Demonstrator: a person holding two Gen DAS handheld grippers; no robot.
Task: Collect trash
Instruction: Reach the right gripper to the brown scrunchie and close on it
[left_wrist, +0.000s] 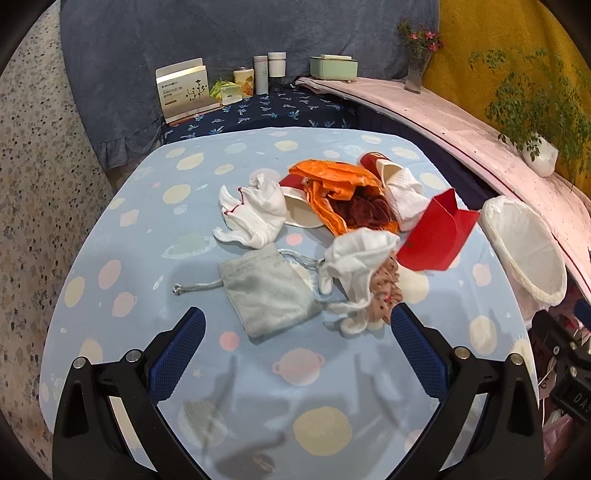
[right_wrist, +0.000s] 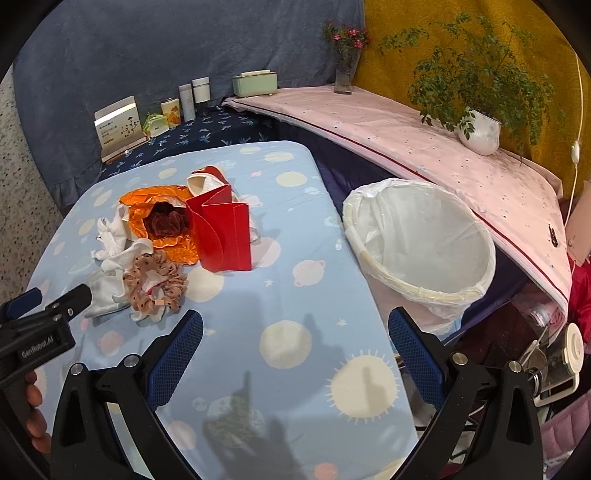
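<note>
Both grippers are hanging over the near edge of the table (left_wrist: 110, 221), and neither is holding anything. The left gripper (left_wrist: 297, 328) is spread wide just short of a grey drawstring pouch (left_wrist: 267, 291), and the right gripper (right_wrist: 295, 328) is gaping wide over bare cloth. Past the pouch, crumpled white tissue (left_wrist: 356, 266) is half burying a dotted scrunchie (left_wrist: 386, 291); the right wrist view is showing that scrunchie (right_wrist: 155, 284) in full. An orange bag (left_wrist: 343, 192) is lying open toward the middle with something dark red in it, hard to make out. A red folded card (right_wrist: 223, 236) is standing upright and blocking what's behind it. Paper cups (left_wrist: 376, 166) are peeking out at the back of the pile. The lined bin (right_wrist: 421, 240) is sitting off the table's right edge, looking empty; the left wrist view is cutting off part of it.
</note>
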